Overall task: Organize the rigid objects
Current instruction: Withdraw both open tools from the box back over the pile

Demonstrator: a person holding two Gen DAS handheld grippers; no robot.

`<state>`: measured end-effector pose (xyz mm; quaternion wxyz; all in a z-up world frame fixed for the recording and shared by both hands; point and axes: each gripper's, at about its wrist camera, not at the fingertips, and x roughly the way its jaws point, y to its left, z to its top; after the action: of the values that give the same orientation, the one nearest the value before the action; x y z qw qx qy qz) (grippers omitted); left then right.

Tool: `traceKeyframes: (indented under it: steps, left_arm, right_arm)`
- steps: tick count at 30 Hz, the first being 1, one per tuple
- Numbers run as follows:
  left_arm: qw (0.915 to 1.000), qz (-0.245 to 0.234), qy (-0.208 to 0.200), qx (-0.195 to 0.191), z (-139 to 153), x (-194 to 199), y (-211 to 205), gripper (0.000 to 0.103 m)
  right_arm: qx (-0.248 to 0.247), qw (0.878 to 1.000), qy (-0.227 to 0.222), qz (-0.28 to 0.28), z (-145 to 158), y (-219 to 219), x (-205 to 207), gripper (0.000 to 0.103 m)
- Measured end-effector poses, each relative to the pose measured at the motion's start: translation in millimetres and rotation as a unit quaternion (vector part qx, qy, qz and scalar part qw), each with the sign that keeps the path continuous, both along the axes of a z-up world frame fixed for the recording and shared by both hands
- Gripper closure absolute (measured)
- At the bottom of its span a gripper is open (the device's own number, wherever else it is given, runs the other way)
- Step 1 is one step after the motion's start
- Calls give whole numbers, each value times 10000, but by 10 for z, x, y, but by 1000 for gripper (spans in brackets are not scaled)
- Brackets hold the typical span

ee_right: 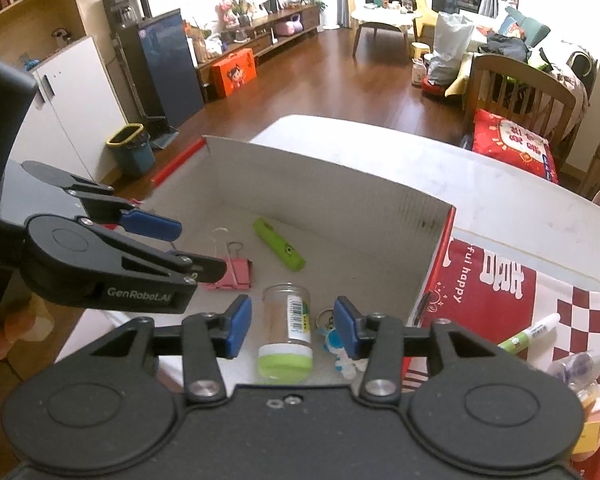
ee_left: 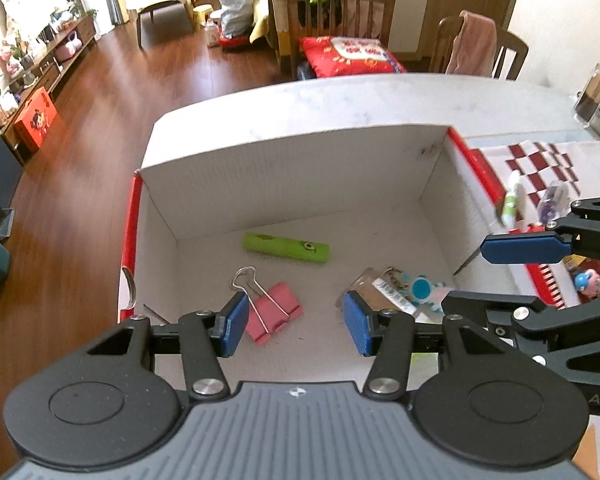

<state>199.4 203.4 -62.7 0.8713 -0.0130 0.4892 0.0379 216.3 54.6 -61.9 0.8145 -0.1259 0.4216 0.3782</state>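
left gripper (ee_left: 296,326): wide open, holds nothing; hovers over near part of box, blue pads (ee_left: 233,325) either side of pink clip in view
right gripper (ee_right: 293,327): wide open, nothing gripped; jar shows between its pads but no contact visible; also seen from left wrist view, coming in from right edge over box's right wall
box (ee_left: 284,168): open white cardboard box, red outer edges, sits on white table (ee_left: 340,100)
pink binder clip (ee_left: 274,312): on box floor, near-left, wire handles (ee_left: 247,280) pointing to back wall
green tube (ee_left: 286,247): lies flat mid-floor of box, nearer back wall, apart from clip
jar (ee_right: 287,330): clear, green cap toward camera, barcode label up; lying on its side on box floor, near-right
blue keychain toy (ee_left: 422,290): on box floor, right side, on brown packaging, just beside jar in right wrist view
marker (ee_right: 530,333): white and green, outside box on red-white checkered sheet (ee_right: 572,308), right of box
small items (ee_right: 580,364): by marker, blurred, cannot tell what
background: wooden chairs (ee_left: 340,4), red cushion (ee_left: 350,56)
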Motion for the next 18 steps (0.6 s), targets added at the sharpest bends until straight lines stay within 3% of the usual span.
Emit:
traceKeyframes:
  steps: [8,18]
  left_arm:
    - [9993,-32,-349,-118,245,-254,-93,52]
    - [9967,24,-752,-301,472,-569,-213,48]
  right_arm:
    - [279,9996,-53,-7,175,-190,-150,49]
    - [723,9973,-71,-148,311,-549,-376,32]
